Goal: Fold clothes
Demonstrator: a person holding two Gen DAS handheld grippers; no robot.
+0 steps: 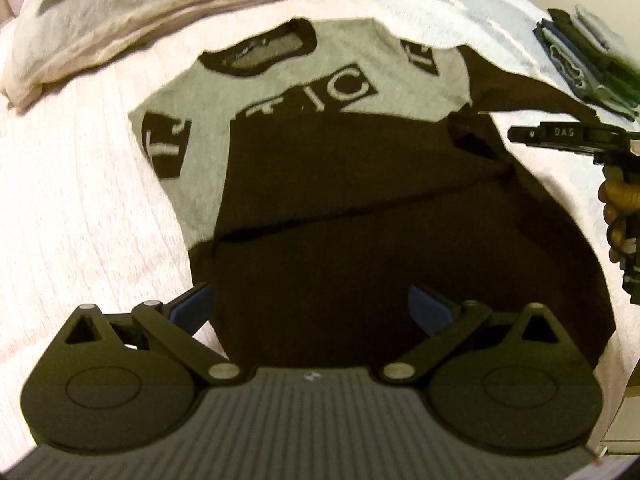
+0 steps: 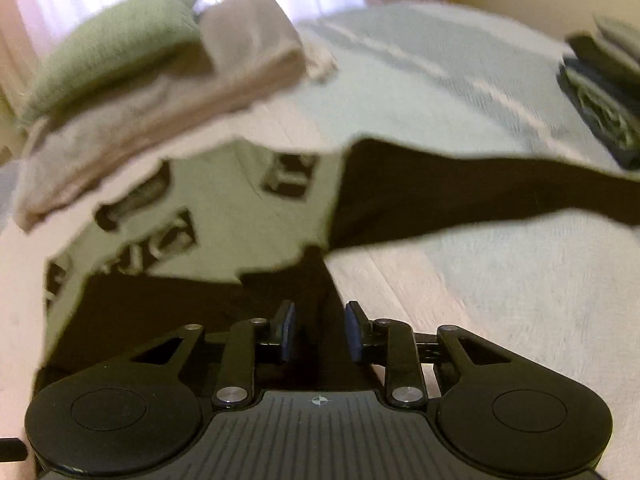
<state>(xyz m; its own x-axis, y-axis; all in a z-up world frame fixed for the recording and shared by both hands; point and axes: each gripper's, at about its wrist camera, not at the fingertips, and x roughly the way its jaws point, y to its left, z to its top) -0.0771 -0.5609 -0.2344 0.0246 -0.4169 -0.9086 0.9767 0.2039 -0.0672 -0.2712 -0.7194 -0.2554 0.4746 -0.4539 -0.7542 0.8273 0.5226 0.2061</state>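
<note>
Far left of the shirt (image 1: 320, 184), up by its collar end, sits a stack of beige folded cloth (image 1: 120, 20) on the pale bedspread (image 1: 80, 220), with a green pillow (image 2: 112, 48) on top of it in the right wrist view. The shirt itself lies spread in the middle of the bed, grey across the chest with black lettered patches, black from the chest down, the collar pointing away from the left camera. A crease runs across its black lower half.

At the shirt's near hem, the left gripper (image 1: 310, 312) hangs with its blue-padded fingers (image 1: 192, 308) spread wide, one on each side of the black fabric, gripping nothing.

Moving right of the shirt's body: the black sleeve (image 2: 460, 188) stretches out sideways over the light blue blanket (image 2: 440, 72). The right gripper (image 2: 320, 330) sits at the shirt's right edge, fingers (image 2: 286, 330) narrowed with black fabric running between them; whether the pads actually pinch it, I cannot tell. The view is blurred.

From the left camera, the person's hand (image 1: 618, 204) shows at the far right, wrapped around that gripper's handle. Beyond the sleeve, a dark folded pile (image 1: 588, 60) rests at the bed's right edge.
</note>
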